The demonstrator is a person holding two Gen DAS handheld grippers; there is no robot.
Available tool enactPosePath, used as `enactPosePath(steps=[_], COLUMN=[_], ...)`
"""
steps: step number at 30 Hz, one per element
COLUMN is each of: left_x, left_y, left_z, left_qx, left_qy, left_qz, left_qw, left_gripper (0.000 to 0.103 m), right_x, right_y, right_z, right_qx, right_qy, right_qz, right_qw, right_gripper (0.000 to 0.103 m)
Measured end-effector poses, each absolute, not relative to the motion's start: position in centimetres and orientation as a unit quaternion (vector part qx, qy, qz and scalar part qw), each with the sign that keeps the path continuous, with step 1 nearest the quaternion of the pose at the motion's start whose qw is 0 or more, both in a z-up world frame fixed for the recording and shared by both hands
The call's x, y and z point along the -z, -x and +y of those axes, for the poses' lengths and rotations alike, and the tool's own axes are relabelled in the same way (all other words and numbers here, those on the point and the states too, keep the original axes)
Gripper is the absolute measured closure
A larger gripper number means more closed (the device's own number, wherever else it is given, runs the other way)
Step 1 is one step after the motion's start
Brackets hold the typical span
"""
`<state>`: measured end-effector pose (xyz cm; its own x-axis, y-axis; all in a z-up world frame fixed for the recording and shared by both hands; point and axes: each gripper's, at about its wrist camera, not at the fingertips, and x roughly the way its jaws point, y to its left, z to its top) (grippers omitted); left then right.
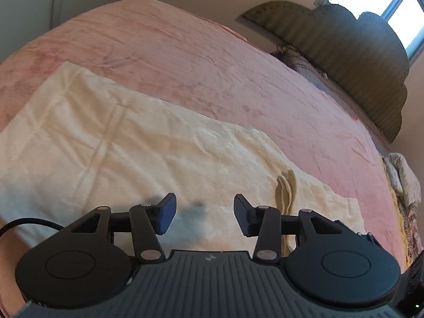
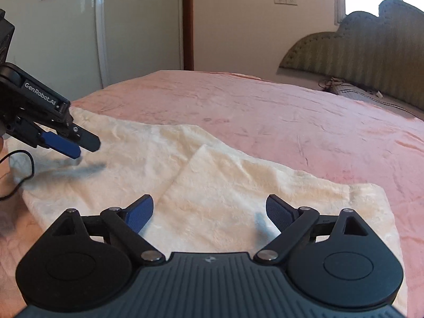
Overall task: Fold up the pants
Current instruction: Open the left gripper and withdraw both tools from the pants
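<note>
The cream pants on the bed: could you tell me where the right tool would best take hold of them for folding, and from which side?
Probably at the near corner of the cream pants, coming low from the bed's near edge. The fabric lies flat on the pink bedspread, so only its free edge offers a lip. The right tool hovers open above it; the left tool is open too.

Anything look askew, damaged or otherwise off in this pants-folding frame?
Nothing looks damaged or spilled. The cream pants lie on the pink bedspread, one layer turned over at a slant and not squared with the rest. Both the left gripper and right gripper hover with jaws open, holding nothing.
</note>
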<state>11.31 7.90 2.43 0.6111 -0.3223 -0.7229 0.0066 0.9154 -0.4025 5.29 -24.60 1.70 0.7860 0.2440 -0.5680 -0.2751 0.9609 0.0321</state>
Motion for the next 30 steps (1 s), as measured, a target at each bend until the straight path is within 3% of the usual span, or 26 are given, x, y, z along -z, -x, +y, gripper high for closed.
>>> enactPosePath(steps=[6,14,17,22,30], left_x=[-1.2,-0.9,-0.4,0.0,0.3], left_y=[-10.7,-9.3,-9.2,-9.1,-8.8], left_z=[10.0,9.2,8.6,7.8,7.4], left_qx=[0.016,-0.002,-0.004,0.004,0.007], left_qy=[0.081,0.018,0.003,-0.012,-0.023], left_qz=[0.423,0.386,0.379,0.376,0.372], left_qw=[0.902,0.922,0.925,0.927,0.928], left_gripper=[0.051,0.052,0.049,0.032,0.023], right_x=[-0.4,0.3,0.8,0.9,0.9], right_y=[-6.1,-6.0,-5.5,-5.5,-5.6], right_z=[-24.3,-21.8,-21.4,-21.5,-21.6], right_qx=[-0.123,-0.108,-0.098,-0.099,-0.098], right_qy=[0.001,0.042,0.047,0.042,0.035], right_qz=[0.33,0.337,0.32,0.319,0.322], right_qw=[0.936,0.934,0.941,0.942,0.941], right_gripper=[0.006,0.0,0.0,0.0,0.0])
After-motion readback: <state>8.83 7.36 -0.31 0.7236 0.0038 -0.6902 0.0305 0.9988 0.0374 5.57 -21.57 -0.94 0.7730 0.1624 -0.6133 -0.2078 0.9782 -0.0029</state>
